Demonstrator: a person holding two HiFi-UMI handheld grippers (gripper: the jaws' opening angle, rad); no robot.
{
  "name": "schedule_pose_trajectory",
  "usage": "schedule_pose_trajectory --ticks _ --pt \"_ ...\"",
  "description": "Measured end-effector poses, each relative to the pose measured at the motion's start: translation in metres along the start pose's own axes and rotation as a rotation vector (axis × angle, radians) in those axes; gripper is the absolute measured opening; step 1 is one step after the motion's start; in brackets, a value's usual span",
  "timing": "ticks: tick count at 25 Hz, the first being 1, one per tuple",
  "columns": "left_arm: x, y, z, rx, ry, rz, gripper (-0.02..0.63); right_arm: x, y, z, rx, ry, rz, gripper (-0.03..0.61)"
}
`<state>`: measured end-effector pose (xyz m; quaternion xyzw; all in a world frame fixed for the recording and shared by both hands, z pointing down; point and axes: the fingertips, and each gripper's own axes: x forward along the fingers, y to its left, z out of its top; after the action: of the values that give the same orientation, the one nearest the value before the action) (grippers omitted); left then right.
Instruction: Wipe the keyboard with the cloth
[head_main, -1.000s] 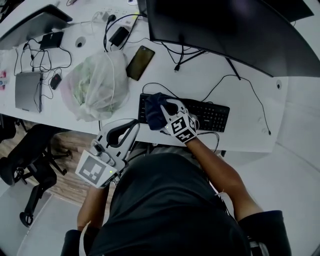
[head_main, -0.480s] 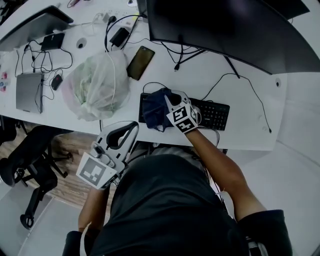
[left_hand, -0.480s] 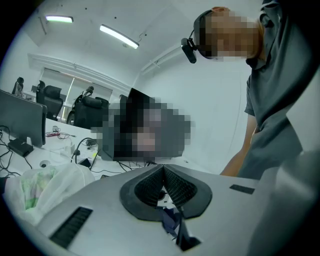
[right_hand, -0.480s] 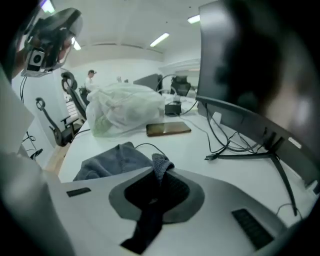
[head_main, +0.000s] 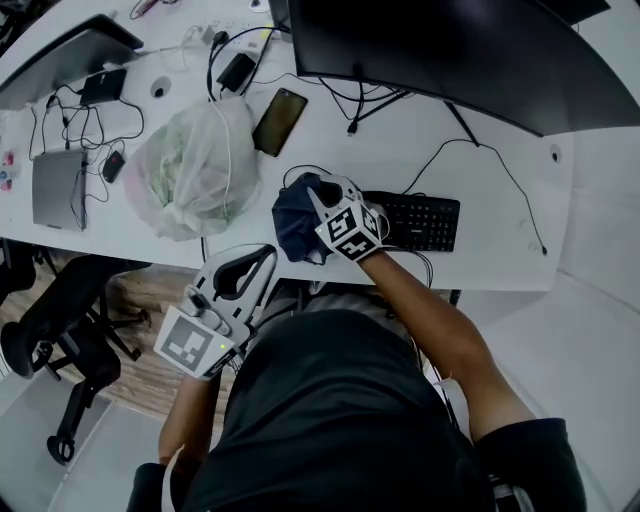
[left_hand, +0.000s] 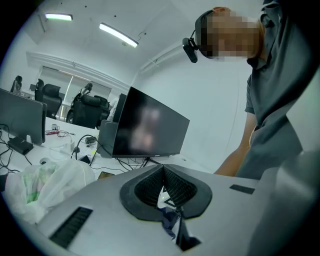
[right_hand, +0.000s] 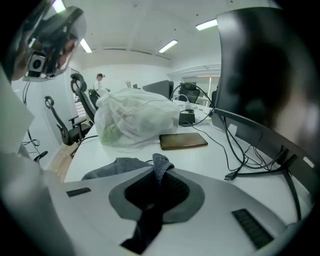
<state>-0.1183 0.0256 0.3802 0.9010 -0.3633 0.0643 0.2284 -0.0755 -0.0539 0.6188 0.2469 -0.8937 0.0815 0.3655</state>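
Head view: right tool (head_main: 322, 192) clamped on dark blue cloth (head_main: 293, 225), which covers the left end of keyboard (head_main: 420, 222) on white surface (head_main: 400, 150). Left tool (head_main: 266, 252) idle off the near edge, jaws together, empty. Wiping judged under way; right-hand keys exposed, coverage so far unreadable.

White desk (head_main: 490, 265) w/ big dark monitor (head_main: 450, 60). Wood floor (head_main: 140, 290) below, black office chair (head_main: 60, 305) at left. White walls (left_hand: 215, 95), ceiling strip lights (left_hand: 118, 35) on.
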Motion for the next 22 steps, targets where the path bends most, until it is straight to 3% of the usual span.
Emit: schedule_pose_trajectory --ticks 3,6,8,14,16,20,22 --pt "-0.004 -0.001 -0.001 -0.003 -0.003 0.004 0.006 -0.001 0.038 -0.010 -0.064 0.014 0.014 0.028" --pt "-0.012 0.006 -0.004 -0.011 -0.003 0.016 0.006 -0.015 0.100 -0.023 -0.116 0.021 0.130 0.028" --pt "-0.018 0.012 -0.008 -0.021 0.001 0.029 0.006 -0.017 0.115 -0.026 -0.130 0.036 0.178 0.028" --pt "-0.018 0.022 -0.006 -0.012 0.001 0.026 0.006 0.023 0.035 0.007 -0.087 0.035 0.038 0.028" --pt "-0.018 0.023 -0.003 -0.008 -0.003 0.025 0.006 0.018 0.047 0.003 -0.075 0.031 0.043 0.028" --pt "-0.021 0.031 -0.001 -0.022 -0.008 0.033 0.006 -0.014 0.128 -0.031 -0.132 0.022 0.208 0.028" --pt "-0.022 0.037 -0.003 -0.027 -0.003 0.037 0.006 -0.020 0.135 -0.041 -0.133 0.035 0.250 0.028"
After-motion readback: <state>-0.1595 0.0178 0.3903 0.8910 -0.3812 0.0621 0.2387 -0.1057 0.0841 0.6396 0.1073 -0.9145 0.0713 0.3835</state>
